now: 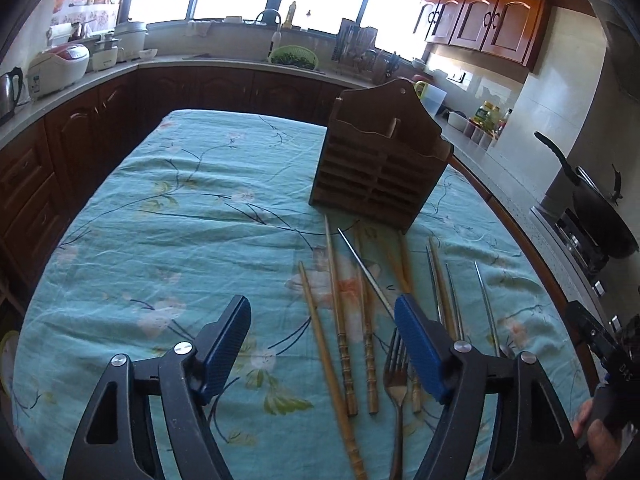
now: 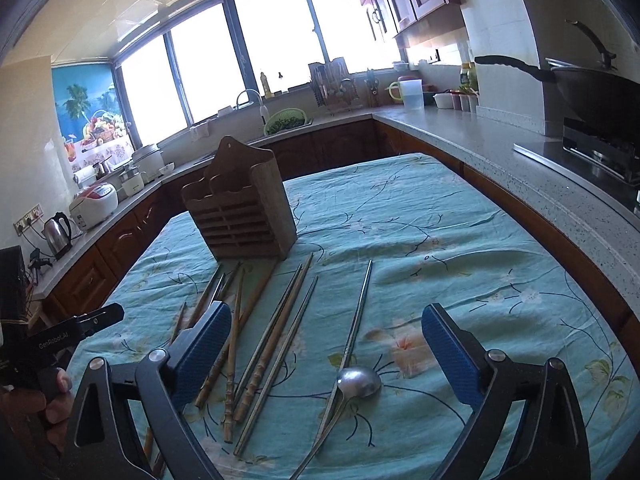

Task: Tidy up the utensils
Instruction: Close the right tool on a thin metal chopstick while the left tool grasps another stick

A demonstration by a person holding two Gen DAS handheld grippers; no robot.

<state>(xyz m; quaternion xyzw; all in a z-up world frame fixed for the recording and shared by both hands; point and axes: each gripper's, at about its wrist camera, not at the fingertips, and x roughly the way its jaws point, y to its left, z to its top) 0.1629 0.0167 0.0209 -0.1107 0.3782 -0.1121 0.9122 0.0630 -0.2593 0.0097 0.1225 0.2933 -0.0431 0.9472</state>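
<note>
A brown wooden utensil holder (image 1: 380, 164) stands upright on the teal flowered tablecloth (image 1: 160, 240); it also shows in the right wrist view (image 2: 244, 212). In front of it lie several wooden chopsticks (image 1: 340, 320), metal chopsticks (image 1: 486, 300) and a fork (image 1: 396, 384). The right wrist view shows the chopsticks (image 2: 260, 340), a long metal chopstick (image 2: 358, 312) and a metal spoon (image 2: 358, 380). My left gripper (image 1: 322, 340) is open above the chopsticks and holds nothing. My right gripper (image 2: 326, 344) is open above the spoon and chopsticks and holds nothing.
Dark wooden kitchen cabinets and a grey counter (image 2: 520, 168) wrap around the table. A wok (image 2: 592, 88) sits on a stove at the right. A rice cooker (image 2: 94, 204) and kettle (image 2: 58, 234) stand at the left. The other gripper (image 1: 608, 356) shows at the right edge.
</note>
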